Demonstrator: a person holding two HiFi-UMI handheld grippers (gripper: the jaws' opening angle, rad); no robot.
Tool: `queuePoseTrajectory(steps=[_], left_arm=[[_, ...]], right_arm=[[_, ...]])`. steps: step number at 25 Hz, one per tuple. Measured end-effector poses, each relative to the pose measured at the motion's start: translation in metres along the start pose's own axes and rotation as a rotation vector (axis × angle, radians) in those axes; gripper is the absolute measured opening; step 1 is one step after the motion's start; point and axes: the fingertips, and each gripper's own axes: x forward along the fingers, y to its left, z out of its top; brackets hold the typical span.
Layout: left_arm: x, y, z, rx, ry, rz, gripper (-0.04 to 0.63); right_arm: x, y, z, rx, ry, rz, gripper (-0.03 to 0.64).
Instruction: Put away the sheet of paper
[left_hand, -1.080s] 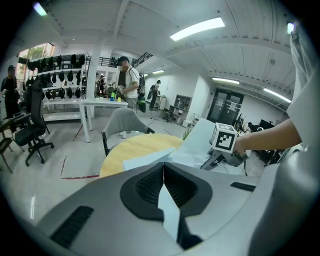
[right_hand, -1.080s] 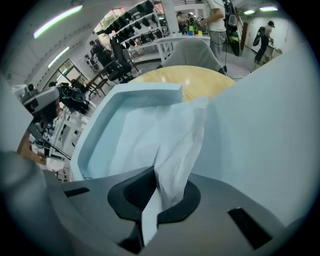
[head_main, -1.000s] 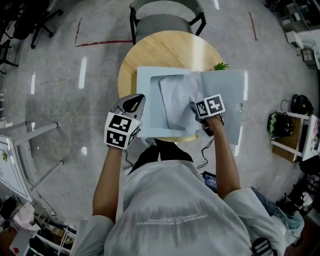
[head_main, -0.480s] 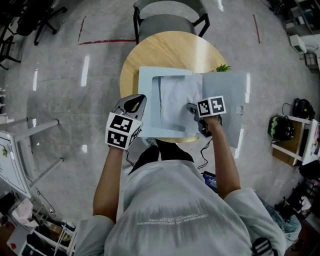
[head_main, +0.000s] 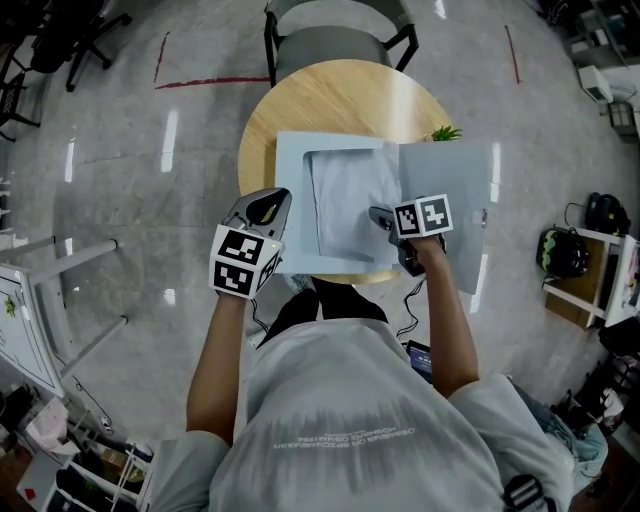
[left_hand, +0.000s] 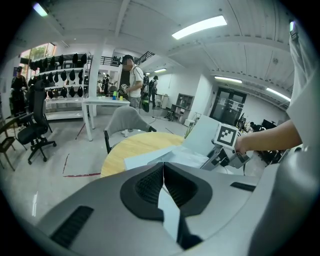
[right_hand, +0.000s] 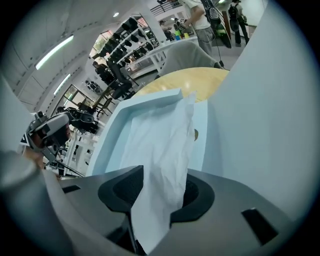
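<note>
Fingers of right gripper (head_main: 381, 217): just opened, apart; sheet of paper (head_main: 350, 205) slack between them, lying in open folder (head_main: 295, 165). Left gripper (head_main: 266, 208): clamped on folder's near-left edge. Withdraw right straight back, avoid dragging sheet.

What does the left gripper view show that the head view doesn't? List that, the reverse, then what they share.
Left gripper view only: the left tool shut on the folder at its edge; a standing person by a white bench. Head view only: the wearer's shirt; the left tool's marker cube. Both: round wooden table, grey chair, red floor tape, folder.
</note>
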Motion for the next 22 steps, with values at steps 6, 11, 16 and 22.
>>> queuePoseTrajectory(steps=[6,11,16,22], left_arm=[[-0.002,0.004,-0.007,0.006,0.009,0.004,0.018],[-0.004,0.008,-0.007,0.011,0.012,0.009,0.018],[-0.005,0.010,-0.005,0.012,0.012,0.013,0.018],[-0.008,0.016,-0.010,0.005,0.018,0.022,0.018]], right_arm=[[-0.005,-0.005,-0.005,0.063,-0.009,0.008,0.161],[-0.006,-0.007,-0.006,0.124,-0.023,0.031,0.036],[0.010,0.001,-0.010,0.182,-0.020,0.076,0.029],[0.035,0.018,-0.004,0.279,-0.042,0.161,0.029]])
